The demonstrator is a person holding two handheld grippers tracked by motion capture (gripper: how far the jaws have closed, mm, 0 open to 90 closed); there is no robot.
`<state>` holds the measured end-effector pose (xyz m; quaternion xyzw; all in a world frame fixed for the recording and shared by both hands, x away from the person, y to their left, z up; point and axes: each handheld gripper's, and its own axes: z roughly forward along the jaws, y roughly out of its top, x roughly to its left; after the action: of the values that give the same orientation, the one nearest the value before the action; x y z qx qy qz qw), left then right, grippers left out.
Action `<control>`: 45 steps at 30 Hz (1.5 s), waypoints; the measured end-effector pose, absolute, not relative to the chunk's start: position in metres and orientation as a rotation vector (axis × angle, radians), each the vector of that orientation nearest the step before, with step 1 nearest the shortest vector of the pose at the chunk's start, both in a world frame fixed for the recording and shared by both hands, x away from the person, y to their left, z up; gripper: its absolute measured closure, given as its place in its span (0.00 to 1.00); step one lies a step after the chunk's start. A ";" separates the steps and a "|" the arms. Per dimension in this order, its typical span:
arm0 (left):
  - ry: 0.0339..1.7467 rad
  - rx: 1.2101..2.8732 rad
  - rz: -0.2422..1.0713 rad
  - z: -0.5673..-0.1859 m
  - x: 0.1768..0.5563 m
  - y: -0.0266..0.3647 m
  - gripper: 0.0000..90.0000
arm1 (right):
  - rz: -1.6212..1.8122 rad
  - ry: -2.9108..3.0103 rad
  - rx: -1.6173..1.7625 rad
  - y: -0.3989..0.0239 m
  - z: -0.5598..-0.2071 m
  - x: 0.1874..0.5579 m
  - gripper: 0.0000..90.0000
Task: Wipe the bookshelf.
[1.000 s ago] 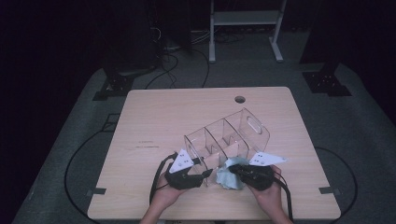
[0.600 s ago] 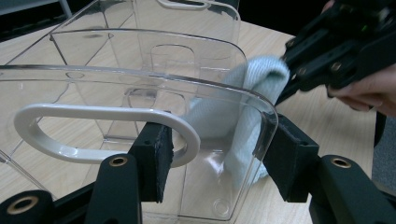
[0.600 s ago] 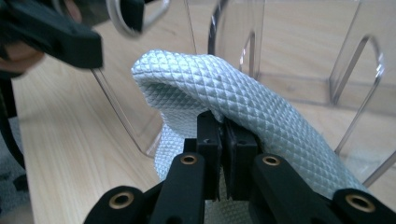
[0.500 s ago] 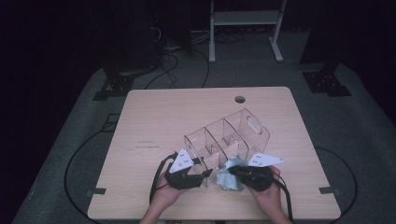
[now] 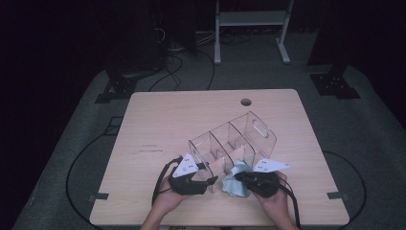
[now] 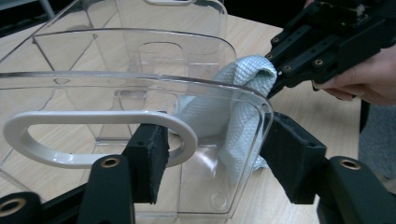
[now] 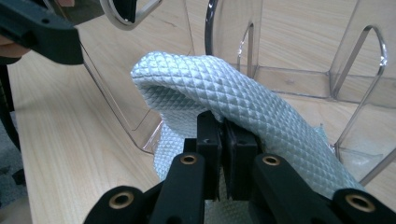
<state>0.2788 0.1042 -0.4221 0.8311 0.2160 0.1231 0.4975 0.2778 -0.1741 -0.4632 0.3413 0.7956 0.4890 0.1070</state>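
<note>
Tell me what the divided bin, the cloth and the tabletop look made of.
Divided bin: clear rigid plastic, probably acrylic; glossy, the table shows through its walls.
Cloth: pale blue woven fabric, likely microfibre; diamond waffle texture, soft folds.
Tabletop: light wood-look surface, maybe laminate; fine grain, matte.

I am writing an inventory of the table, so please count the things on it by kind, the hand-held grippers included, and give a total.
Clear plastic organiser: 1
Light blue cloth: 1
Hand-held grippers: 2, the left gripper and the right gripper
Total: 4
</note>
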 end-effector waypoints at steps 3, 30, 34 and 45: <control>0.500 2.022 0.279 -0.422 0.279 0.106 0.42 | 1.448 2.326 0.981 -0.174 -0.457 0.276 0.95; 0.495 2.030 0.269 -0.416 0.282 0.121 0.47 | 1.428 2.345 0.984 -0.168 -0.462 0.277 0.95; 0.486 2.039 0.265 -0.416 0.282 0.120 0.52 | 1.434 2.349 0.993 -0.169 -0.462 0.277 0.95; 0.469 2.053 0.270 -0.416 0.279 0.116 0.55 | 1.434 2.351 1.012 -0.173 -0.462 0.278 0.95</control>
<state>0.2793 0.1158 -0.4160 0.8442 0.1927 0.1112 0.4876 0.2777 -0.1726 -0.4620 0.3429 0.7971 0.4861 0.1038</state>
